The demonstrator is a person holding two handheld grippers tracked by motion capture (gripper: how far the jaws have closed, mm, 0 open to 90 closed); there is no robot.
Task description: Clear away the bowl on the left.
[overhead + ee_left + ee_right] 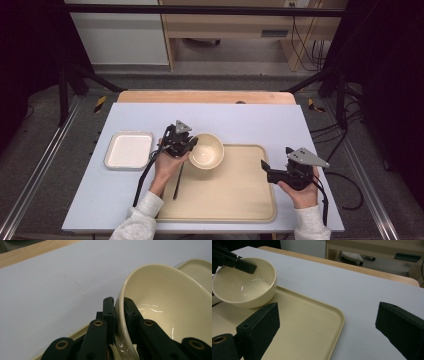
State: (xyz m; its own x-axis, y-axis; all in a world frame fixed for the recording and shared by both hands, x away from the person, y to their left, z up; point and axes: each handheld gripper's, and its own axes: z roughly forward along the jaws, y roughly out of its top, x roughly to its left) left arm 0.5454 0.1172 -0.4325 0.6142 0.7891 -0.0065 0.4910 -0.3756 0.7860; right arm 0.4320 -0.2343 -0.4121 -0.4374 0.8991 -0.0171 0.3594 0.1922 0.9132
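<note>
Clamped on the rim of the bowl (160, 305) is the left gripper (119, 305): one jaw is set against the outer wall, the other inside, and the rim is pinched between them. In the high view the left gripper (186, 144) is seen at the bowl's (206, 150) left edge, over the far left corner of the tray (235, 200). The bowl is round, so no long axis can be given; its mouth is turned upward and tipped slightly, as seen in the right gripper view, where the bowl (244, 287) is seen at the tray's (312, 322) far edge. Whether its base is touching the tray cannot be told. A thin dark utensil (178, 182) is laid on the tray just beside the left hand (167, 167), its length running from near to far.

Well apart to the right, the right gripper (270, 169) is held at the tray's right edge, jaws spread wide with nothing between them. A white dish (129, 150) is placed on the table (260, 120) left of the tray.
</note>
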